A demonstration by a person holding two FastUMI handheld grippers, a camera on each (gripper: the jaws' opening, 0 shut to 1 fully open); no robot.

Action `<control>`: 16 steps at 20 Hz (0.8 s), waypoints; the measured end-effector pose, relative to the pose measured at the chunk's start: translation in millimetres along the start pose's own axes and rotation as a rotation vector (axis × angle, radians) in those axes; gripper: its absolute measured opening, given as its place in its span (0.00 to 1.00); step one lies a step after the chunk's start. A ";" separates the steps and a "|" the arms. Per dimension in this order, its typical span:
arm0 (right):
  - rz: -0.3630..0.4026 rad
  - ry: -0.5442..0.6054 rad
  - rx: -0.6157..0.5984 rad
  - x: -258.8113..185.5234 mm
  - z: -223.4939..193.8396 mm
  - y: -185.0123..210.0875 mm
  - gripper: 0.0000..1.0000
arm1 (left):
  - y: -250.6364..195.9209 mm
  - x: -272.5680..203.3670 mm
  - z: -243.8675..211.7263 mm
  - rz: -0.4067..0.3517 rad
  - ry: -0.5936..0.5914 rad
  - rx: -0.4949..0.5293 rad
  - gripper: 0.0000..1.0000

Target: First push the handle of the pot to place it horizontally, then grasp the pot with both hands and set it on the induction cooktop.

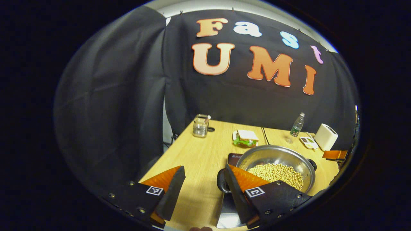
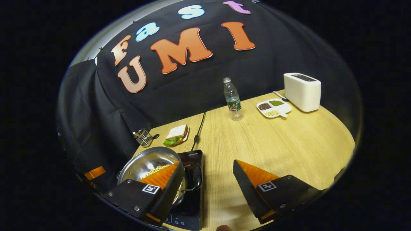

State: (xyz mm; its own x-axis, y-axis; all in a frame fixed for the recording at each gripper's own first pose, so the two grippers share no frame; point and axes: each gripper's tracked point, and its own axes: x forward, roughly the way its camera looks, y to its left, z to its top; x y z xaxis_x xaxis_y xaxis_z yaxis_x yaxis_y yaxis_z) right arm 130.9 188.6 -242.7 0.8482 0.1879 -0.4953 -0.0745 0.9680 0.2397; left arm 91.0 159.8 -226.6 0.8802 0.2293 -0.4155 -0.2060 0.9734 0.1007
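Desk (image 2: 289,141): in order. Cooktop (image 2: 192,179) carries the pot (image 2: 144,163), so placement looks complete. My left claw (image 1: 202,183) and right claw (image 2: 208,179) both stand apart, gripping nothing, flanking the pot handles; only withdrawal remains.

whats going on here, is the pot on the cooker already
A person holds a gripper in each hand on either side of a steel pot of beans. The pot already sits on the black induction cooktop. Both the left gripper and the right gripper are open, one beside each side handle, gripping nothing.
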 end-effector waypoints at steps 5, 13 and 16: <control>-0.034 -0.113 -0.056 -46.0 50.4 -35.6 0.95 | -38.1 -55.7 74.5 -0.011 -0.193 -0.021 0.77; -0.117 -0.293 -0.171 -137.9 148.3 -92.6 0.95 | -84.7 -137.1 171.8 -0.087 -0.385 -0.114 0.75; -0.127 -0.353 -0.176 -171.4 177.4 -104.8 0.95 | -91.4 -151.5 188.6 -0.047 -0.387 -0.099 0.87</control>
State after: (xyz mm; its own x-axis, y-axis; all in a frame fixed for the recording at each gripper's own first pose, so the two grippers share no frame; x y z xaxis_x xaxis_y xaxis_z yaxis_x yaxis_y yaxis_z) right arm 86.4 25.3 -34.8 0.9819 0.0263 -0.1877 -0.0203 0.9992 0.0337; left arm 57.1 35.5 -2.3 0.9818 0.1847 -0.0441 -0.1851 0.9827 -0.0055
